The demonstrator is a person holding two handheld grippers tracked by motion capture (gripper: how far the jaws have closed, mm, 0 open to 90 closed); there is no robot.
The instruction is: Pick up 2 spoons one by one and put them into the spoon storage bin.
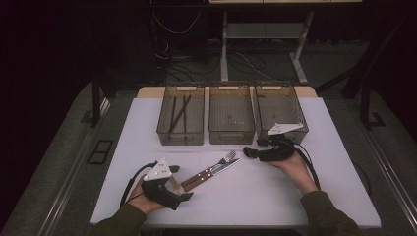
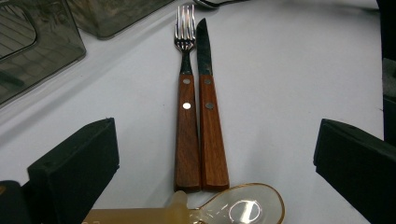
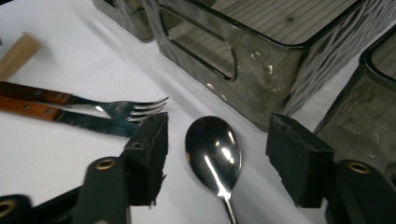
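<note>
We have the right tool (image 3: 217, 158) set low over the desk (image 1: 339, 162), its jaws standing about half open with a metal spoon (image 3: 214, 151) lying between them. The bowl of the spoon rests on the desk surface and neither pad touches it, so nothing is held yet. The spoon lies just in front of the middle bin (image 3: 261, 60), near the tines of the fork (image 3: 126, 111).

We keep the left tool (image 2: 215, 154) wide open and empty near the front edge of the desk. A translucent amber spoon (image 2: 243, 207) lies just under it, touching the handle ends of the fork and the knife (image 2: 210, 116), which lie side by side.

Hazards from this position, as we judge them:

- The spoon bowl is smooth and curved. Pads closing on the bowl rather than the handle may squeeze it out sideways or let it pivot.
- The left-hand pad of the right tool sits close to the fork tines and knife tip. A sideways drift while closing could nudge both and disturb their alignment.
- The bin wall stands near the other pad. Contact there could shift the bin.
- A flat spoon leaves little height to grip; pads that scrape the desk may stall before they clamp.
</note>
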